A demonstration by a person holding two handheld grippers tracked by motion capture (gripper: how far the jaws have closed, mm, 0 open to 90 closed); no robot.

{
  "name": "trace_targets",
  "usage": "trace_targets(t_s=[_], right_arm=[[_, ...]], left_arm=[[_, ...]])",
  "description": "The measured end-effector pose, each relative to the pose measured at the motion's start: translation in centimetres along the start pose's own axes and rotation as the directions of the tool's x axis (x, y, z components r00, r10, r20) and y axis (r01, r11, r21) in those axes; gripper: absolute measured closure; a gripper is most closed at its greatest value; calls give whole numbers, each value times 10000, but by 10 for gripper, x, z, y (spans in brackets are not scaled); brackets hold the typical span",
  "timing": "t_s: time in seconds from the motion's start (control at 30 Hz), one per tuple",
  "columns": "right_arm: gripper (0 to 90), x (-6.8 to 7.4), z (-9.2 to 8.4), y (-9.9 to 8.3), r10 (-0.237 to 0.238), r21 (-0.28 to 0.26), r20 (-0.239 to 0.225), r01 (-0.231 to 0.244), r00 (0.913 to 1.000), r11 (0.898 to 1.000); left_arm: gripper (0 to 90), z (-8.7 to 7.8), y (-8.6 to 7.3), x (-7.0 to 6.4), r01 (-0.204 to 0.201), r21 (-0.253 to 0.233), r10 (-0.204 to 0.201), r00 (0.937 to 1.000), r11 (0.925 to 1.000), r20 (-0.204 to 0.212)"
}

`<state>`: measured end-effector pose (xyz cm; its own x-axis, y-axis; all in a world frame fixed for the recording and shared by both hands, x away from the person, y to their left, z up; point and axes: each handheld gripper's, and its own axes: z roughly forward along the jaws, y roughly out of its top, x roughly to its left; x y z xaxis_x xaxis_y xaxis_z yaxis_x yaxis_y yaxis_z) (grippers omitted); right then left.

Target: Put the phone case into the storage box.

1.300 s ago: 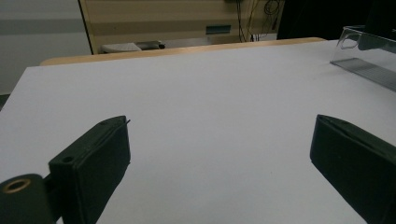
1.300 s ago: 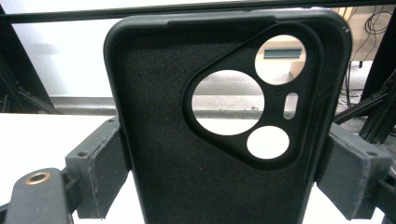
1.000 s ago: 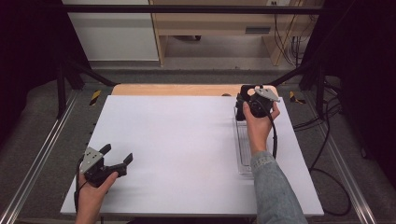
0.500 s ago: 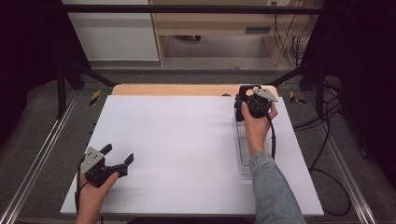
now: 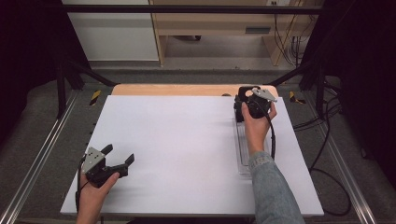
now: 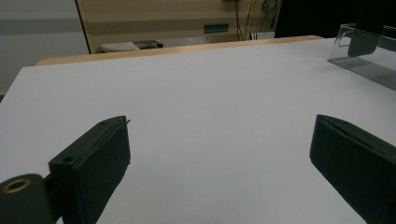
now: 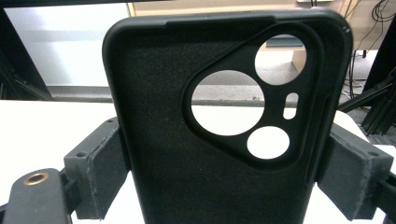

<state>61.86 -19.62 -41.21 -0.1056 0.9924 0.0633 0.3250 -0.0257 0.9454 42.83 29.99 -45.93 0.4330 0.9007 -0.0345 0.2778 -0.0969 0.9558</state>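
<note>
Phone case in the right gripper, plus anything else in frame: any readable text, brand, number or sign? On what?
None readable.
Phone case, held between the right gripper's pads: plain black inside, camera cutouts, no print.
Clear tray on the white table: no label to be made out.
Grey-green plate on the wooden bench behind the table: too small and blurred to read.
Left gripper: no markings seen.

Black phone case (image 7: 219, 140), upright, its inner side facing the camera, apparently clamped by both edges.
</note>
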Motion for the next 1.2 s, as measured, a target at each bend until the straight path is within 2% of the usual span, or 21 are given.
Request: trace_targets(t_s=[1.2], right_arm=[[129, 1, 9, -6, 38, 139, 173, -40, 9998, 9999]], left_arm=[[53, 0, 0, 0, 13, -14, -13, 10000, 10000, 26]])
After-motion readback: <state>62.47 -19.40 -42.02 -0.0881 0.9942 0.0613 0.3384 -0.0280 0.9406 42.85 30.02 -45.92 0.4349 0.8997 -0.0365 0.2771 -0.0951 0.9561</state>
